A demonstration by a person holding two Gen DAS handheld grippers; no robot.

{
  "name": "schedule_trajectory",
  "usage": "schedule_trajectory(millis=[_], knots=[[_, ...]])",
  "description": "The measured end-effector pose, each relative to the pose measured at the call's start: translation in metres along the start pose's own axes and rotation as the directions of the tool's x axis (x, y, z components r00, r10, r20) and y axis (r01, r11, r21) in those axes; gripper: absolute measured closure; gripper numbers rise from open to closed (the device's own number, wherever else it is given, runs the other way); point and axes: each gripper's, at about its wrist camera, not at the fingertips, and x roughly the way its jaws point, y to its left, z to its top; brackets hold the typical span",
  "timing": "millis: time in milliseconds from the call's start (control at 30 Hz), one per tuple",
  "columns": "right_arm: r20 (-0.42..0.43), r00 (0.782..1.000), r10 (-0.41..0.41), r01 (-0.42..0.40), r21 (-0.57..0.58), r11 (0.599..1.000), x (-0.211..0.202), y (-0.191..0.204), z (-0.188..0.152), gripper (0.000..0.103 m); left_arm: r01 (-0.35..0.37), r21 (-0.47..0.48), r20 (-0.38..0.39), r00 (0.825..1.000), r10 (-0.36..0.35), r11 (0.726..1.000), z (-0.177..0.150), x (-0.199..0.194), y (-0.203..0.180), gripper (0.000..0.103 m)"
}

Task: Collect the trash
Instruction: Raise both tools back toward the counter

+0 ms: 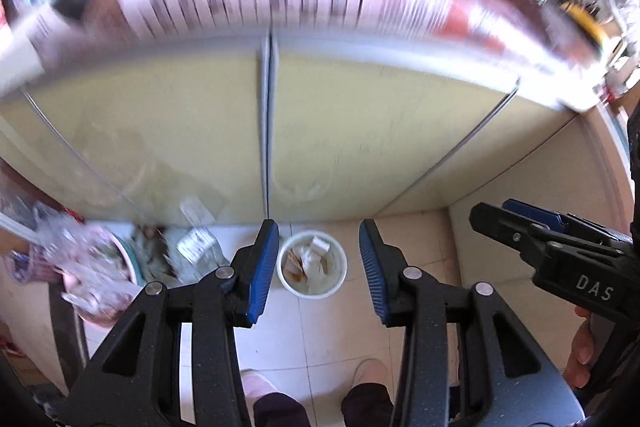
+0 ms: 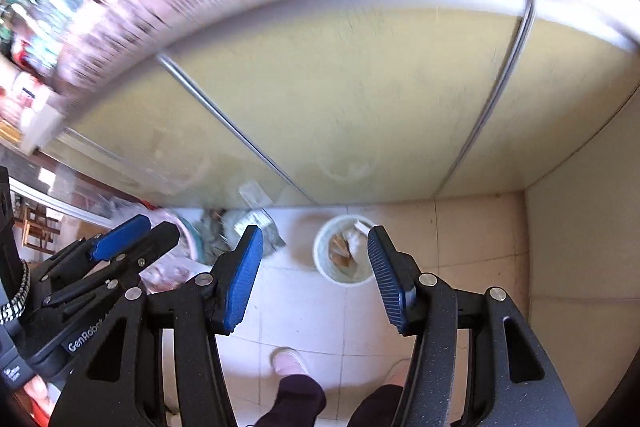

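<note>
at far left on the floor, a pink basin point(image 1: 120, 267) holds crinkled clear plastic wrap point(image 1: 76, 247), with more crumpled clear bags and a labelled wrapper point(image 1: 196, 247) lying just beside it against the foot of the yellow-green cabinet doors point(image 1: 160, 131). this loose plastic looks light, soft and slippery; it would likely crush flat, so a pinch on a bunched fold should hold better than on a smooth sheet.

the left gripper point(image 1: 319, 267) points down at the floor with its blue pads spread wide and nothing between them. framed in that gap stands the white trash bin point(image 1: 336, 267), already holding crumpled paper and a brown scrap point(image 1: 294, 265). the bin seems stiff and light; its rim would be the place to take it, if it needs moving.

further right, the right gripper point(image 2: 316, 263) also hangs wide open and empty, the same bin point(image 2: 324, 255) showing between its pads, near the corner where the cabinet meets the side wall. the person's slippered feet point(image 2: 286, 361) stand on the pale floor tiles point(image 2: 304, 307) below. the bench top above is too blurred to read.
</note>
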Motion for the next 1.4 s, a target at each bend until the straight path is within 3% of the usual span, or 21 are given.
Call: schedule_trajectory(millis=[267,467,533,667,800,1000,1167,1400], knots=[[0.166,0.985,-0.039,0.046,-0.040,0.998,-0.116,0.067,0.015,0.049,0.009,0.108,0.152,0.988,-0.025,0.994,0.044,-0.133,0.001,0.058],[0.327,0.938,-0.113,0.132,-0.036,0.991,-0.182,0.105,0.012,0.039,0.012,0.180,0.237,0.970,-0.055,0.984,0.055,-0.193,0.006,0.053],[0.375,0.916,-0.139,0.161,-0.028,0.986,-0.198,0.114,0.012,0.028,0.012,0.188,0.258,0.964,-0.061,0.982,0.058,-0.212,0.009,0.050],[0.422,0.893,-0.156,0.184,-0.027,0.983,-0.223,0.120,0.021,0.024,0.012,0.178,0.291,0.955,-0.064,0.984,0.069,-0.231,0.013,0.034],[0.468,0.863,-0.190,0.224,-0.018,0.974,-0.234,0.117,0.038,0.024,-0.007,0.161,0.335,0.941,-0.048,0.987,0.087,-0.243,0.013,0.016],[0.513,0.840,-0.178,0.200,0.014,0.980,-0.229,0.086,0.079,0.024,-0.045,0.106,0.386,0.923,0.000,0.993,0.129,-0.230,0.005,0.014],[0.513,0.841,-0.170,0.191,0.012,0.981,-0.222,0.046,0.128,0.024,-0.088,0.059,0.395,0.917,0.058,0.994,0.178,-0.207,-0.013,0.014],[0.464,0.868,-0.180,0.240,-0.075,0.968,-0.205,-0.009,0.204,0.024,-0.130,-0.055,0.361,0.922,0.141,0.990,0.256,-0.154,-0.045,0.014]])
